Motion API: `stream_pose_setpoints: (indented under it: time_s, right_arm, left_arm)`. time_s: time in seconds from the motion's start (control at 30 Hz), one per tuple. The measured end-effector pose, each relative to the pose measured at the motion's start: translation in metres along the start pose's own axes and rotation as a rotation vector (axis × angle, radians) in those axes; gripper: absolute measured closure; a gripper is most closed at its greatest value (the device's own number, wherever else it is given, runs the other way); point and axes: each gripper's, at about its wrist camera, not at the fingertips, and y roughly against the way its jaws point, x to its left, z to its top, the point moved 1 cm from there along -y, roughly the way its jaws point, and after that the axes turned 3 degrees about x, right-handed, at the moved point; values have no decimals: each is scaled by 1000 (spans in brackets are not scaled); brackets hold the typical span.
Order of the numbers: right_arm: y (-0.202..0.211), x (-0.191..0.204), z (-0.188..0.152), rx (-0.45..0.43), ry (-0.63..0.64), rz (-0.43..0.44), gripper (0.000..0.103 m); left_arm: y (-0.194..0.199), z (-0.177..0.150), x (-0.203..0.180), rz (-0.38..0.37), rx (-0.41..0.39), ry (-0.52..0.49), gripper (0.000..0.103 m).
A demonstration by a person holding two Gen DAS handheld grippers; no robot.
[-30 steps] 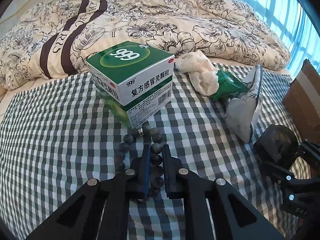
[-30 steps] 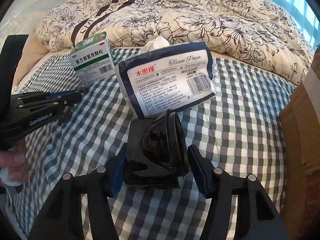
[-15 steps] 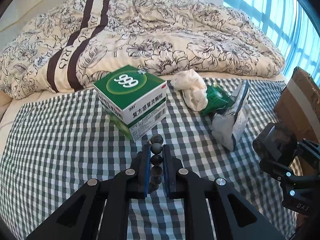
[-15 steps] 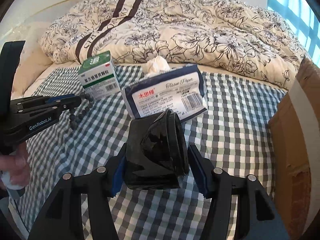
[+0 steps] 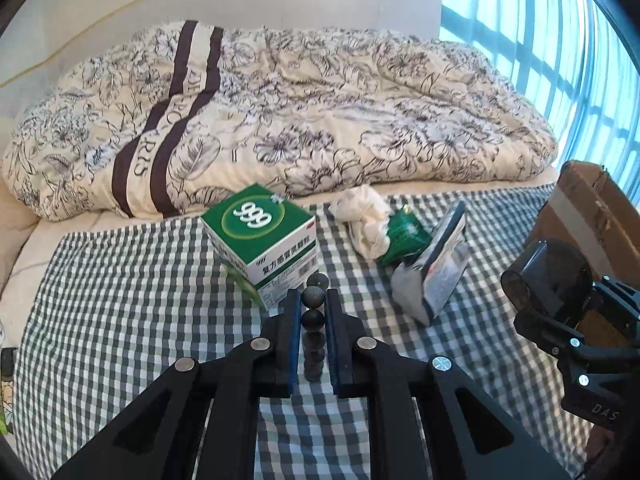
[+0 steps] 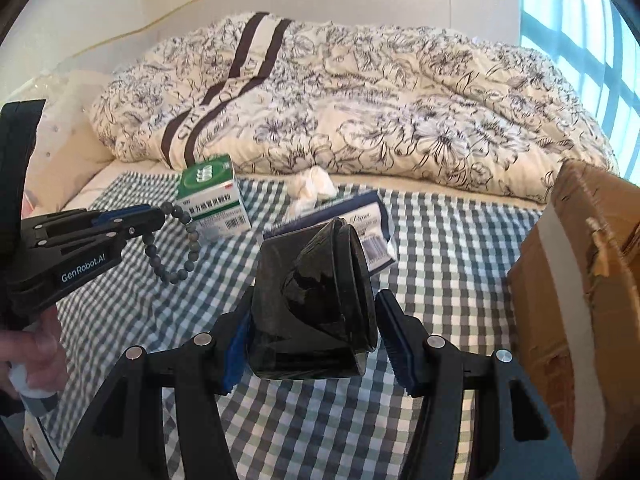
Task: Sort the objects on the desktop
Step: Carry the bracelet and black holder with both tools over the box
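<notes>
Bed with checked cloth (image 5: 120, 320), cardboard box (image 6: 580, 264) at right. Your left gripper (image 5: 313, 312) pinches the bead bracelet (image 6: 176, 240), hanging clear of the cloth; right gripper (image 6: 316, 332) clamps the black bag roll (image 6: 312, 304). Carry both level to the box; avoid swinging the beads.

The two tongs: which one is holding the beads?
The left tongs, pinching the dark bead bracelet so it dangles; the right tongs hold a black roll.

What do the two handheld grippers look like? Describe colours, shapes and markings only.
Both the left gripper and right gripper are matte black, with angular linkage arms, silver round rivets and blue ridged pads. The left one's side reads "GenRobot.AI" in white.
</notes>
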Motion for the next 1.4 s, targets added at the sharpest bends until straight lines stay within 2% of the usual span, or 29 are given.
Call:
stream_pose_setpoints:
  time_s: [1.0,1.4]
  right_arm:
    - [118,-11,21,-292,-33,-9,46]
    - [163,-13,21,-379,-39,-3,46]
  left_arm:
    - [118,22,-36,19,-228,-19,92]
    - [167,27,-47,21,-318,-17,92]
